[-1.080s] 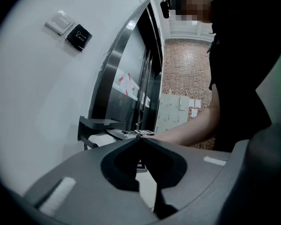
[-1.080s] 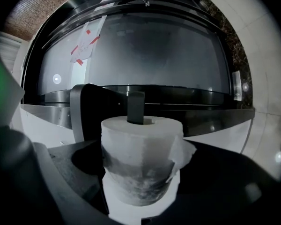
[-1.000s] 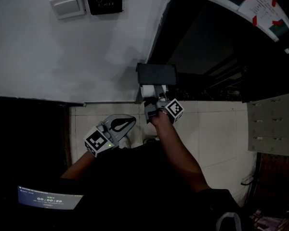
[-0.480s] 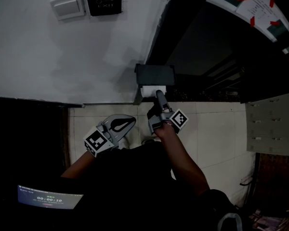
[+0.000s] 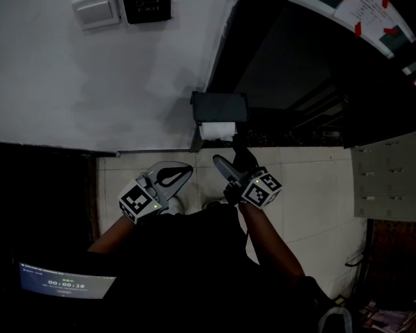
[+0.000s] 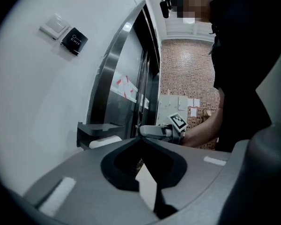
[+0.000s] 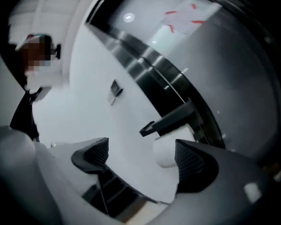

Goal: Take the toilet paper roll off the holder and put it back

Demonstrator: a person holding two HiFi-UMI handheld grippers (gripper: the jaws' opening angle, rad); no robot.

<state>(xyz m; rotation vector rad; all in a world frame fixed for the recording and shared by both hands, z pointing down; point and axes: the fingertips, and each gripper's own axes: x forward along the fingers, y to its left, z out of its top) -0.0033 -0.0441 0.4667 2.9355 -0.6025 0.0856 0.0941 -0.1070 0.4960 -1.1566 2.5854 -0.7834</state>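
The right gripper (image 5: 234, 160) has drawn back from the toilet paper roll (image 5: 217, 130), which sits on the holder (image 5: 220, 107) fixed to the white wall (image 5: 90, 82). The gripper is now just below the holder, its jaws spread wide and empty. The roll appears clear of both, though the close view is blurred. The left gripper (image 5: 175, 177), lower and left of the holder, is closed on nothing.
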